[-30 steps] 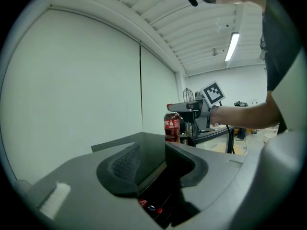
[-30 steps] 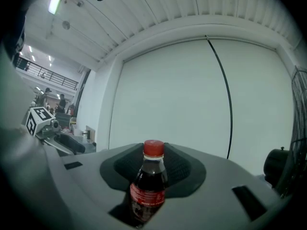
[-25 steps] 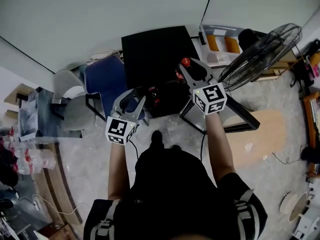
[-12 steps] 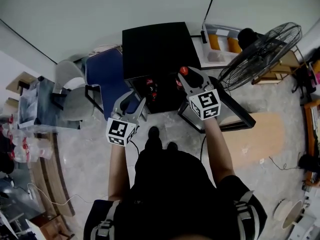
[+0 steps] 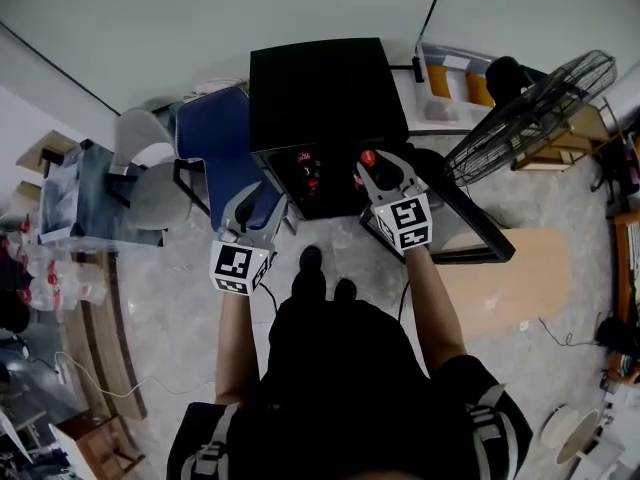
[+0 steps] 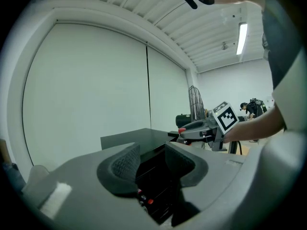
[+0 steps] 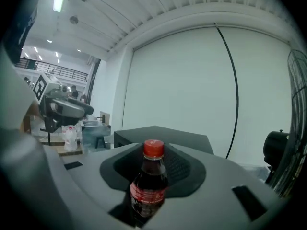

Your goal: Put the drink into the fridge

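Right gripper view alone shows label [image 7: 145, 196] on the clamped bottle [image 7: 153, 172].

Grey mottled floor [image 5: 165, 313] with black fridge [image 5: 320, 88], blue chair [image 5: 215, 140] and pedestal fan [image 5: 530, 108].

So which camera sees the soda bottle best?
The right gripper view: the bottle stands upright, red cap and label clear, clamped in the right gripper. The head view shows just its red cap, and the left gripper view only a tiny red speck.
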`<state>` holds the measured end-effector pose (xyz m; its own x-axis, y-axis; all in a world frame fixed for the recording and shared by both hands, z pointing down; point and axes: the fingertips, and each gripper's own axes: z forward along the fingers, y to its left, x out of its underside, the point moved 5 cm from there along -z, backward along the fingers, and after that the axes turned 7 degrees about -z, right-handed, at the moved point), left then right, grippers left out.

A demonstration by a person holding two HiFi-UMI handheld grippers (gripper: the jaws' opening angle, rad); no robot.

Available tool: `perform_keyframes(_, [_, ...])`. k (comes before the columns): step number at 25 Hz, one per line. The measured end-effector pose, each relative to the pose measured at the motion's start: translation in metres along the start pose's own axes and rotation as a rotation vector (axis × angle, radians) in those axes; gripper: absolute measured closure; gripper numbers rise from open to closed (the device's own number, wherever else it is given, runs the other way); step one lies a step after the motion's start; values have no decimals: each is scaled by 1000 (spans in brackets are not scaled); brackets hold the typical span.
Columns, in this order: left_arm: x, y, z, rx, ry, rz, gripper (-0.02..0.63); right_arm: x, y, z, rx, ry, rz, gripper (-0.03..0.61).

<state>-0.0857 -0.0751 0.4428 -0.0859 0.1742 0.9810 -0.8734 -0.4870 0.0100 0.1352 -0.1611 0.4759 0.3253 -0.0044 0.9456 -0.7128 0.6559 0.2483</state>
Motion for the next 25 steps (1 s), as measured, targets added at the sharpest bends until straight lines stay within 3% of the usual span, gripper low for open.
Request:
perform_keyframes(5, [0,8,10,-1,12,20,451,23,4,7,25,38,-45,446])
perform_keyframes(16, [-1,35,28,25,10,31,457,71,8,31,46,53,41,445])
perform_keyframes(25, [-3,72,36,29,28,32,460,115,17,64,50,129,88,445])
